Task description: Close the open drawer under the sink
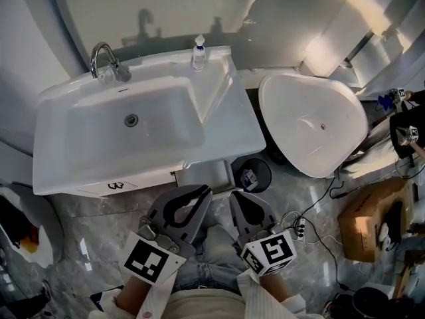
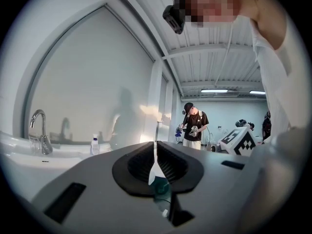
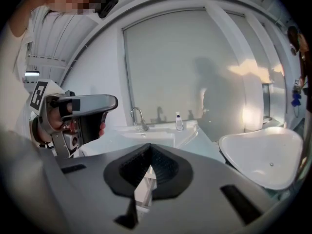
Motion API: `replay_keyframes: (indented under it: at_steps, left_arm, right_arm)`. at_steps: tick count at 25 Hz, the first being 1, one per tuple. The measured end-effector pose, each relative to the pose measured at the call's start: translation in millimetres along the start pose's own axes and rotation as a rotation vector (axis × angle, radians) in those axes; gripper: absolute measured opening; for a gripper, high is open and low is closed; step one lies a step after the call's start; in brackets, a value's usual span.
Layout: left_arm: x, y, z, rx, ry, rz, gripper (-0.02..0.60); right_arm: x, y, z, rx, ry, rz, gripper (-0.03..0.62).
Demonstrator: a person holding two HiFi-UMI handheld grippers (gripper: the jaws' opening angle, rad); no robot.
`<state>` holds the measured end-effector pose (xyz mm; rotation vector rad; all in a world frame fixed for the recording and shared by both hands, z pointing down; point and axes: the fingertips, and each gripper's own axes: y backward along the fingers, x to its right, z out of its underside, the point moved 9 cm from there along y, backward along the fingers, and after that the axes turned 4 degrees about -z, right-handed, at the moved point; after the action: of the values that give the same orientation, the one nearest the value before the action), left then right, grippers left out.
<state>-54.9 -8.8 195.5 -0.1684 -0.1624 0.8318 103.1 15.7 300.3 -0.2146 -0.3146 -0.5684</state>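
Grey tools (image 1: 204,191) (image 1: 234,195), checkered marker cubes (image 1: 153,261), white sleeves (image 1: 264,302)

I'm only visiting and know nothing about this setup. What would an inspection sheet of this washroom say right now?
Surface: grey marbled floor.
Job's things: drawer juts out past the front of the white sink, so it is open.
Clutter: soap bottle on the sink rim; round black bin; cardboard box.
Grippers: left gripper and right gripper are both shut and empty, with their tips near the drawer; contact unclear.
Cables: black cables loose on the floor.
Surroundings: faucet; white basin; another person in the background.
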Motion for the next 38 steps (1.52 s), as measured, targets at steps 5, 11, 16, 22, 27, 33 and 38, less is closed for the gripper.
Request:
replay_keyframes:
  at_steps: [5, 11, 16, 22, 27, 33, 38]
  left_arm:
    - [-4, -2, 24, -0.024, 0.015, -0.039, 0.029]
    - [3, -9, 60, -0.071, 0.054, -0.06, 0.029]
    - [12, -16, 92, -0.106, 0.083, -0.071, 0.029]
    - [17, -17, 135, -0.145, 0.065, -0.084, 0.029]
    - [10, -19, 169, -0.173, 0.079, -0.135, 0.029]
    - [2, -15, 214, -0.195, 0.099, -0.211, 0.029]
    - [1, -13, 248, -0.211, 0.059, -0.234, 0.029]
  right_arm:
    - [9, -8, 15, -0.033, 0.015, -0.02, 0.009]
    - [23, -12, 41, -0.077, 0.018, -0.015, 0.009]
    - [35, -13, 69, -0.1, 0.001, -0.008, 0.009]
    - [49, -19, 109, -0.142, -0.013, -0.019, 0.009]
    - [60, -28, 138, -0.143, -0.019, -0.024, 0.009]
    - [61, -38, 176, -0.16, -0.017, -0.061, 0.009]
    - [62, -45, 207, -0.199, -0.025, -0.096, 0.009]
